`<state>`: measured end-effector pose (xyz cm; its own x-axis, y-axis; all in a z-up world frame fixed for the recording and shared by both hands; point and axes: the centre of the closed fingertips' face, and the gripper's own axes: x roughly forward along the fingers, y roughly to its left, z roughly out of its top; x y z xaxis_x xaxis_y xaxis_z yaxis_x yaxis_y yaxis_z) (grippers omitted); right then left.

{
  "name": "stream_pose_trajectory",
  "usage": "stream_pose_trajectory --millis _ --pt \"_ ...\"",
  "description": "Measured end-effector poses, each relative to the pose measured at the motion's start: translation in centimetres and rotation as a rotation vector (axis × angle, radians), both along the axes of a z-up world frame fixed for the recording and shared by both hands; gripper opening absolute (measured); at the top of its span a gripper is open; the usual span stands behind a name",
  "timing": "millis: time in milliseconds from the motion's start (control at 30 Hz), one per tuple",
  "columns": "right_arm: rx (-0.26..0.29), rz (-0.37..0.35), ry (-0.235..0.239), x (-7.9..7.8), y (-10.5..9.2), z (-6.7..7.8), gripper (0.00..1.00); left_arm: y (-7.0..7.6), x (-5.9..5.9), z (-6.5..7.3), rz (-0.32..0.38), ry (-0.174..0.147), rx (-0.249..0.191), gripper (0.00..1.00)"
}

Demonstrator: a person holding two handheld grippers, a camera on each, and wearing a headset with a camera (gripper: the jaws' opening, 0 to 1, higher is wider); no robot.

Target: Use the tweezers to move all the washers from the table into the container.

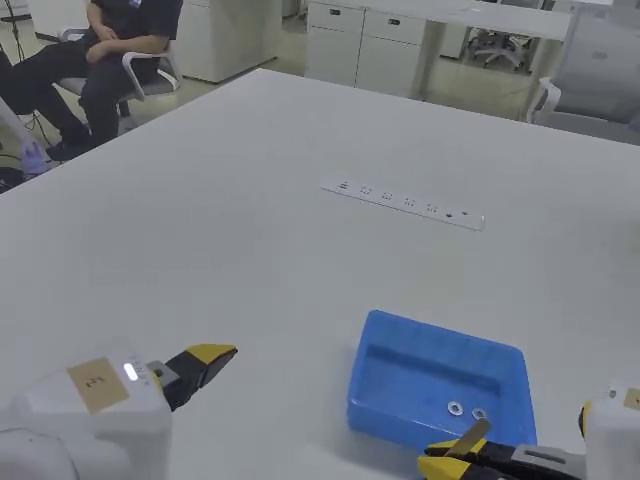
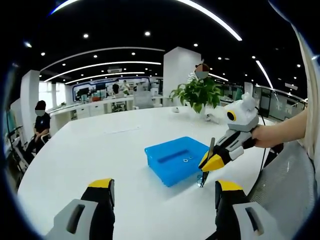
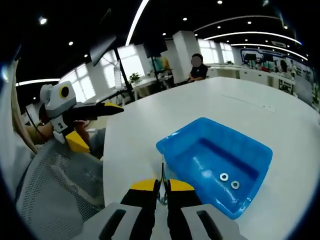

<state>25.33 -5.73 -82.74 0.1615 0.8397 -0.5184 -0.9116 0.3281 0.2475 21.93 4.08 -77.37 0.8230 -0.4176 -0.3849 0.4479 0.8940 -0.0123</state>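
Right hand-held gripper (image 3: pixel 162 186) clamps the tweezers (image 1: pixel 470 438), left hand-held gripper (image 2: pixel 165 185) stands apart — a slack squeeze could twist them into the container (image 3: pixel 200 165) rim.

I look down from my head at the white table (image 1: pixel 250 260), the left gripper view looks low across it from farther off, the right one sits close, and all three see the blue container (image 1: pixel 430 365).
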Motion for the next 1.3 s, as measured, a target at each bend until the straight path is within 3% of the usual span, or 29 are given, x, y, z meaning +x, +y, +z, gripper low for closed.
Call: stream_pose_trajectory --millis 233,400,467,700,800,1000,1100,1167,1300 --pt "-0.014 0.049 -0.055 -0.9 0.7 0.0 0.04 0.0 0.0 0.3 0.005 -0.011 -0.021 0.84" --pt "-0.032 0.062 -0.098 -1.3 0.9 -0.2 0.05 -0.1 0.0 0.2 0.002 -0.005 -0.009 0.84" --pt "-0.065 0.080 -0.145 -1.2 0.7 -0.5 0.04 -0.1 0.0 0.2 0.002 -0.006 -0.011 0.84" --pt "-0.082 0.093 -0.153 -1.2 0.5 -0.6 0.03 -0.3 -0.1 0.2 -0.005 -0.005 -0.006 0.84" --pt "-0.102 0.100 -0.186 -1.3 0.6 -0.6 0.03 -0.2 0.0 0.3 -0.001 -0.007 -0.010 0.84" --pt "-0.099 0.061 -0.162 -1.0 0.6 -0.6 0.02 -0.2 0.0 0.3 -0.001 -0.008 -0.008 0.84" --pt "-0.031 0.014 -0.069 -1.1 0.7 0.0 0.03 -0.2 0.0 0.4 0.002 -0.008 -0.010 0.84" --pt "0.011 -0.006 -0.057 -0.8 0.6 0.8 0.03 -0.2 0.0 0.3 0.003 -0.007 -0.008 0.84" --pt "0.008 -0.032 -0.076 -0.1 -0.1 1.6 0.03 -0.2 0.0 0.4 0.001 -0.009 -0.011 0.84"
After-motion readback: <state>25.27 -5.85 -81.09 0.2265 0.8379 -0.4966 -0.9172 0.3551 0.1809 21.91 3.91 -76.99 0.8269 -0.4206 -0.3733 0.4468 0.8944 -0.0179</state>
